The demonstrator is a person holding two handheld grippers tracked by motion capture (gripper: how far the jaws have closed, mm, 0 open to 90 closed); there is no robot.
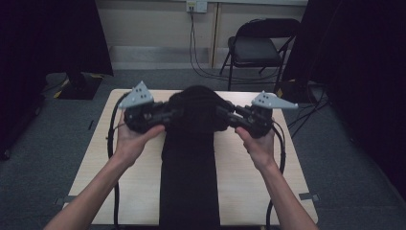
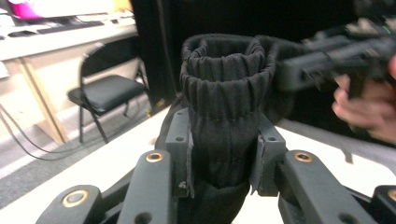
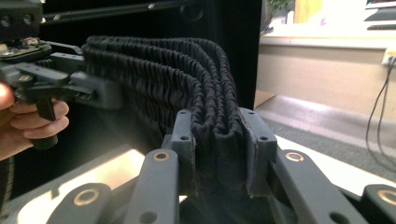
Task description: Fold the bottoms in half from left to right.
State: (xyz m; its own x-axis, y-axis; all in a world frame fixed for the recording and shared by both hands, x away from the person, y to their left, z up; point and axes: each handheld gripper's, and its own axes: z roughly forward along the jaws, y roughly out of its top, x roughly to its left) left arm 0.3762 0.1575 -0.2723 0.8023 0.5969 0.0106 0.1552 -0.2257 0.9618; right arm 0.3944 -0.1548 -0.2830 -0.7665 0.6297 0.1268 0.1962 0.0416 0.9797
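Observation:
A black ribbed knit garment (image 1: 191,143) is lifted above the wooden table (image 1: 258,177) by its gathered elastic band, and the rest hangs down toward the table's front edge. My left gripper (image 1: 165,116) is shut on the band's left end. In the left gripper view the folded ribbed edge (image 2: 224,79) stands up between that gripper's jaws (image 2: 224,140). My right gripper (image 1: 226,116) is shut on the right end. The right gripper view shows several bunched layers of the band (image 3: 163,74) pinched in that gripper (image 3: 219,135). Each view also shows the other gripper farther off (image 2: 336,60) (image 3: 60,79).
A black folding chair (image 1: 258,48) stands beyond the table's far right corner, with cables (image 1: 201,67) on the floor beside it. Dark curtains (image 1: 48,38) hang on both sides. Gripper cables (image 1: 114,143) trail along the table's left and right edges.

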